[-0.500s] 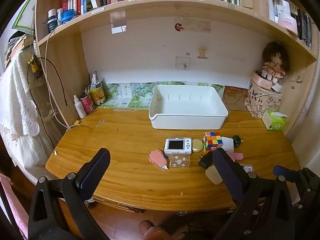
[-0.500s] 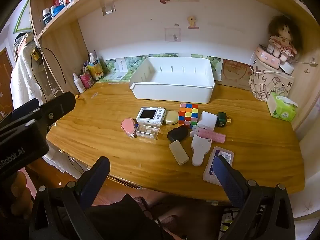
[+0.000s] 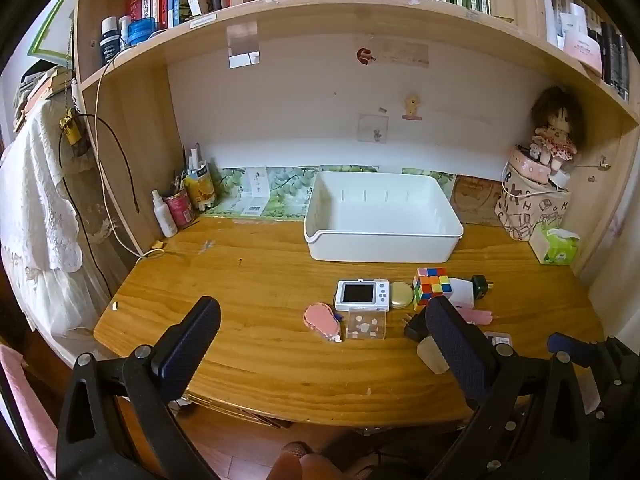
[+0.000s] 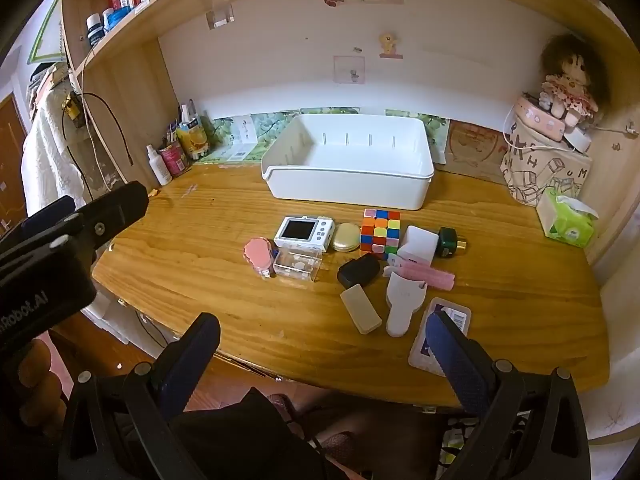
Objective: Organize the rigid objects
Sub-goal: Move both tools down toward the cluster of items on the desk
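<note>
An empty white bin [image 3: 382, 216] [image 4: 348, 168] stands at the back of the wooden desk [image 3: 256, 280]. In front of it lies a cluster of small objects: a white toy camera [image 4: 305, 233] [image 3: 362, 295], a gold oval case [image 4: 346, 237], a colour cube [image 4: 379, 232] [image 3: 432, 285], a pink comb-like piece [image 4: 258, 254], a clear box [image 4: 297, 264], a black case [image 4: 358, 270], a beige bar [image 4: 360, 309] and a white scoop-shaped piece [image 4: 402, 304]. My left gripper [image 3: 320, 344] is open and empty, near the desk's front edge. My right gripper [image 4: 322, 360] is open and empty, in front of the desk.
A tissue pack [image 4: 568, 220], a printed bag with a doll [image 4: 560, 80] on it at the back right. Bottles and a can [image 4: 172, 160] at the back left. A bookshelf [image 3: 280, 4] overhangs the desk. A flat packaged card [image 4: 440, 332] lies by the front edge.
Both views have shifted only slightly. Nothing was gripped or moved on the desk.
</note>
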Tool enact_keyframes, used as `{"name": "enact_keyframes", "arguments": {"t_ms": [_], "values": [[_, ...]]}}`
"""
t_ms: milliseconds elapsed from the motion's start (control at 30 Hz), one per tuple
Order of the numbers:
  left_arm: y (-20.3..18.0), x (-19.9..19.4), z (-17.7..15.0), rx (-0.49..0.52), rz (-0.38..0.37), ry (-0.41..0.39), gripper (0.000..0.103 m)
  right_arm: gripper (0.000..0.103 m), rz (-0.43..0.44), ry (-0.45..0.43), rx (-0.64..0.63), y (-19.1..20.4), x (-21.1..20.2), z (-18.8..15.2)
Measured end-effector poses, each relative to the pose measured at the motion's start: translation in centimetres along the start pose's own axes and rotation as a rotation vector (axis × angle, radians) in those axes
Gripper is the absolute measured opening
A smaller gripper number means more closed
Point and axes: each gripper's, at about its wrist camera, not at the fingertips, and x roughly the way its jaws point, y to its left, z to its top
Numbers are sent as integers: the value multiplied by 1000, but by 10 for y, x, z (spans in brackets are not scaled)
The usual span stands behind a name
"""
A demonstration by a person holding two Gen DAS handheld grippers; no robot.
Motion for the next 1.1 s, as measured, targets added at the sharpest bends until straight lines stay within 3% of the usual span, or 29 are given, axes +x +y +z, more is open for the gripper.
{"name": "enact_keyframes", "arguments": {"t_ms": [367,567,833,1100], "values": [[22,31,17,-14,-80,21,102,103,-25,38,1,16,25,18],[39,58,35,11,-130,61,102,103,-45,72,66,24,47,35],[58,101,46,83,-219,198,102,103,-51,131,149,50,72,51],[50,135,40,147,-329,352,102,103,-115,222,288,46,86,35]]}}
